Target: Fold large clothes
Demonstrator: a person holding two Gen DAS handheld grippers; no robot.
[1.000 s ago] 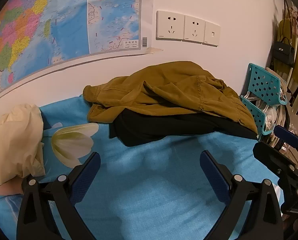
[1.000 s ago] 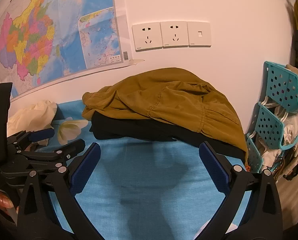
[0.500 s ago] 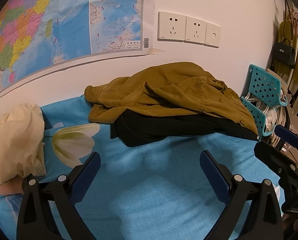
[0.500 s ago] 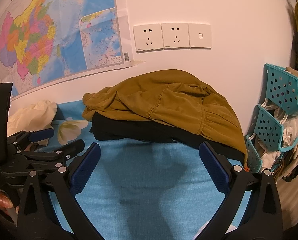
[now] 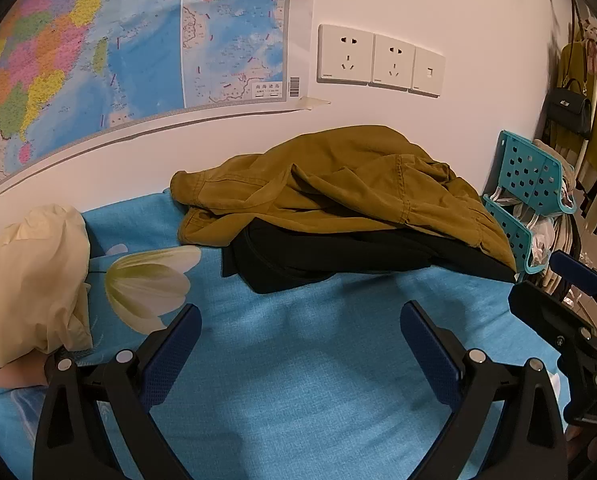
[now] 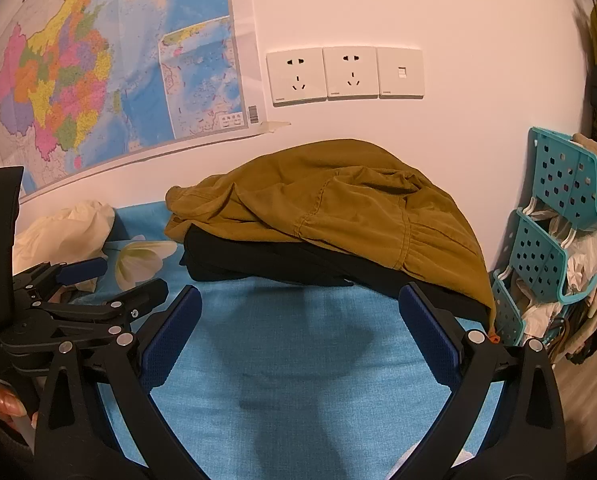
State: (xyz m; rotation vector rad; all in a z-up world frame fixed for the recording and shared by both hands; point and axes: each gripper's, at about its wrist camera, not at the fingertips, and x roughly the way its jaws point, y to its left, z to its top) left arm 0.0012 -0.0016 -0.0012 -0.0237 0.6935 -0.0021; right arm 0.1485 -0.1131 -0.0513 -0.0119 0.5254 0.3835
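Covering most of a black garment [image 5: 338,256], mustard jacket [image 5: 338,184] on blue bed [image 5: 298,360], left tool [image 5: 298,332] and right tool [image 6: 298,320] both spread wide, empty.

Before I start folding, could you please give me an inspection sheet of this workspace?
Surface: blue bedsheet with a flower print, bare in front.
Job's things: mustard jacket heaped on a black garment, against the wall.
Clutter: cream cloth bundle at left.
Grippers: left gripper and right gripper both open, holding nothing.
Cables: nothing seen.
Surroundings: wall map, sockets, teal rack.
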